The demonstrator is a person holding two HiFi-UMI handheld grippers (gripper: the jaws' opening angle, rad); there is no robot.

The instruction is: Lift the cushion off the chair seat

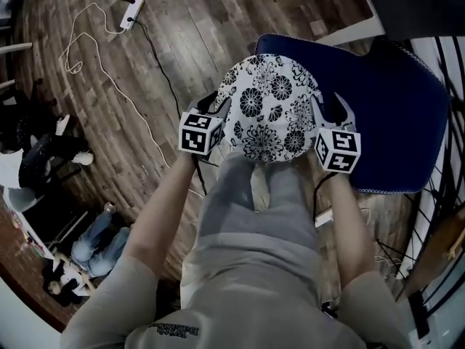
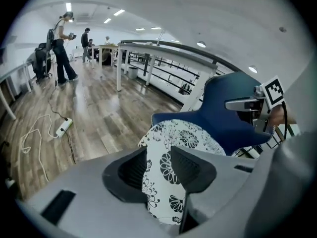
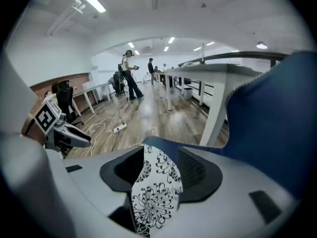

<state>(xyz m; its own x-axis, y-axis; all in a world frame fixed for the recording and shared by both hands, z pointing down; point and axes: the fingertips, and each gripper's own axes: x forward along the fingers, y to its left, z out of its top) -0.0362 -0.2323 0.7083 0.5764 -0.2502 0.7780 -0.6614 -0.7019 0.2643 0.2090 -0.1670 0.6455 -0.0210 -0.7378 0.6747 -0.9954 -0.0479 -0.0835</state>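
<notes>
A round cushion [image 1: 269,107] with a black-and-white flower print lies on the blue chair seat [image 1: 392,115], near its front edge. My left gripper [image 1: 218,104] is at the cushion's left rim and my right gripper [image 1: 327,107] at its right rim. In the left gripper view the cushion's edge [image 2: 183,138] stands between the spread jaws of the left gripper [image 2: 158,155]. In the right gripper view a fold of the cushion [image 3: 153,192] sits inside the right gripper [image 3: 159,165], with a dark gap beside one pad. The blue chair back [image 3: 277,118] rises at the right.
On the wood floor lies a white power strip [image 1: 131,11] with a looped white cord and a black cable. White desks [image 2: 119,63] and a table leg [image 3: 215,113] stand behind the chair. People [image 2: 62,48] stand far down the room. My grey-trousered legs [image 1: 254,217] are close to the seat.
</notes>
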